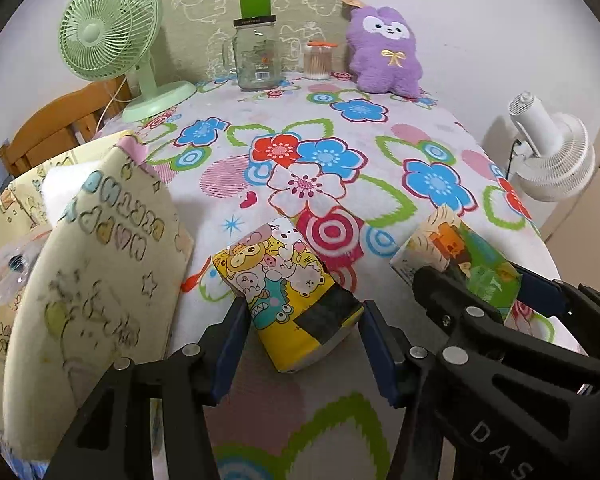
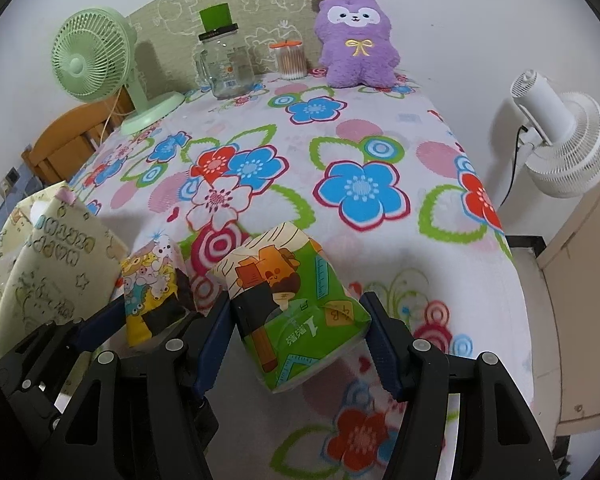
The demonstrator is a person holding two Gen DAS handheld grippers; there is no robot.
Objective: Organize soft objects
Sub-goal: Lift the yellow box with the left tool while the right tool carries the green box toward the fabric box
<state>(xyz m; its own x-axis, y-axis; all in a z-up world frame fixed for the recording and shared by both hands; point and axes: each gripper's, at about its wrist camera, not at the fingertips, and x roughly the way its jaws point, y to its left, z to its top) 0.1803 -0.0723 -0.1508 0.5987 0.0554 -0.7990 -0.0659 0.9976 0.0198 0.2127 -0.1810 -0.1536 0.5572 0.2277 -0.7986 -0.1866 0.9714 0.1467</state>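
Observation:
A yellow cartoon tissue pack (image 1: 288, 292) lies on the flowered tablecloth (image 1: 340, 148) between the fingers of my left gripper (image 1: 300, 340); the jaws stand open around it with gaps at both sides. A green tissue pack (image 2: 292, 304) lies between the fingers of my right gripper (image 2: 300, 344), also open around it. The green pack (image 1: 464, 264) and the right gripper (image 1: 488, 300) show at the right of the left wrist view. The yellow pack (image 2: 152, 288) shows left in the right wrist view. A cream cartoon fabric bag (image 1: 92, 280) stands at the left.
At the table's far side stand a green desk fan (image 1: 112, 40), a glass jar mug (image 1: 256, 56), a cotton swab jar (image 1: 318, 60) and a purple plush (image 1: 384, 48). A white fan (image 2: 560, 136) stands off the table's right edge. A wooden chair (image 1: 56, 128) is back left.

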